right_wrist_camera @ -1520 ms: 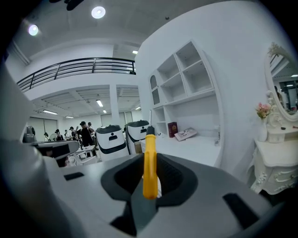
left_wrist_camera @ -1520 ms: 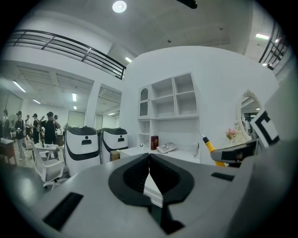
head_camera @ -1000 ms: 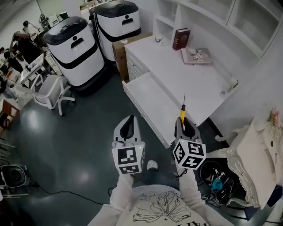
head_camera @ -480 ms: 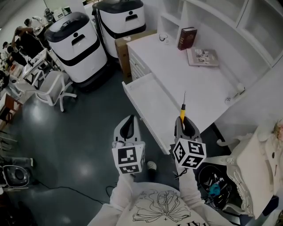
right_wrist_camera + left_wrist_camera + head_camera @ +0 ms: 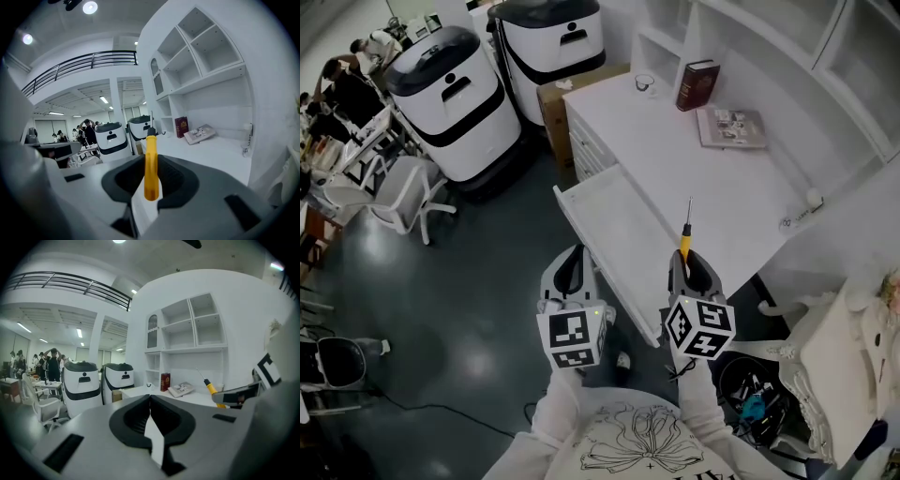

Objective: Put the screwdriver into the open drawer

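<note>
The right tool [image 5: 691,269] was pinching the yellow handle of the screwdriver [image 5: 684,241], its pads pressed on either side, so that the handle stood up between them and the thin metal shaft pointed away from the person. From the head view, the screwdriver showed over the near end of the open drawer [image 5: 609,211], where the drawer meets the white surface [image 5: 675,159]; it was held in the tool and did not lie in the drawer. The left tool [image 5: 572,270] was level with the right one, just off the drawer's front edge over the dark floor [image 5: 469,281], with its jaws pressed together and nothing between them. Beyond the drawer, on the surface, a dark red book [image 5: 695,82] stood upright at the far side, and a magazine [image 5: 731,127] lay flat near it. Past the far end of the drawer, a cardboard box [image 5: 555,101] sat on the floor against the surface, with two white-and-black machines [image 5: 455,98] beside it and a white chair [image 5: 405,192] farther out from the drawer.
</note>
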A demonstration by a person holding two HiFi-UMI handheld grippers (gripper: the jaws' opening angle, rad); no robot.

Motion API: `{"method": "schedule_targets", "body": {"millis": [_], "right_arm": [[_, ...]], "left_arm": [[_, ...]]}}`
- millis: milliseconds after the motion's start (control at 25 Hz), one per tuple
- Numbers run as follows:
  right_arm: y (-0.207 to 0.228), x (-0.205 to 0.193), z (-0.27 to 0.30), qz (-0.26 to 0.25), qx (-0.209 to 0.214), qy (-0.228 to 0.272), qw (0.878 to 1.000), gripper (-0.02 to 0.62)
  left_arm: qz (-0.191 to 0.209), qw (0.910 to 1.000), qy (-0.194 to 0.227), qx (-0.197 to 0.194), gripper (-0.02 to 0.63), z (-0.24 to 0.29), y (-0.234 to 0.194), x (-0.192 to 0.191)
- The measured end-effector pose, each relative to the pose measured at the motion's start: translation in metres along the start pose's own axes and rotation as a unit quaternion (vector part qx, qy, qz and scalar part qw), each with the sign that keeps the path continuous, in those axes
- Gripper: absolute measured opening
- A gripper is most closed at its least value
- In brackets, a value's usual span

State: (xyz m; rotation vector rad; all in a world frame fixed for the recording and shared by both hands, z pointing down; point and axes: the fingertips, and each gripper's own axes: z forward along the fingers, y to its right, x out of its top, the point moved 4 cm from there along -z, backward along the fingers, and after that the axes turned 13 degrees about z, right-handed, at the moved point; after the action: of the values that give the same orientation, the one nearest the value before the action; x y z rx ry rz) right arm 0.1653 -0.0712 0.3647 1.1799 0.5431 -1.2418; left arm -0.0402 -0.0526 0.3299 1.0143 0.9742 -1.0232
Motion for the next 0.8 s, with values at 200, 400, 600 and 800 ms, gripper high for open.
{"method": "schedule_targets", "body": {"millis": [200, 400, 600, 800], "right_arm": [[-0.003, 0.01, 0.04, 0.002, -0.007, -0.004, 1.0, 0.08], [-0.003, 0.015, 0.079, 0.005, -0.016, -0.015, 1.0, 0.08], [-0.003, 0.015, 0.116, 0.009, -0.027, -0.028, 0.999, 0.08], [0.002, 0.005, 0.148, 0.011, -0.039, -0.052, 0.998, 0.08]], "left_arm": [[0.002, 0.9999, -0.005, -0.013, 0.006, 0.041, -0.016, 0.002], [0.003, 0.9996, -0.016, -0.023, 0.006, 0.081, -0.032, 0.0], [0.004, 0.999, -0.025, -0.038, 0.006, 0.119, -0.045, -0.006], [0.001, 0.9974, -0.046, -0.056, 0.006, 0.151, -0.052, -0.022]]}}
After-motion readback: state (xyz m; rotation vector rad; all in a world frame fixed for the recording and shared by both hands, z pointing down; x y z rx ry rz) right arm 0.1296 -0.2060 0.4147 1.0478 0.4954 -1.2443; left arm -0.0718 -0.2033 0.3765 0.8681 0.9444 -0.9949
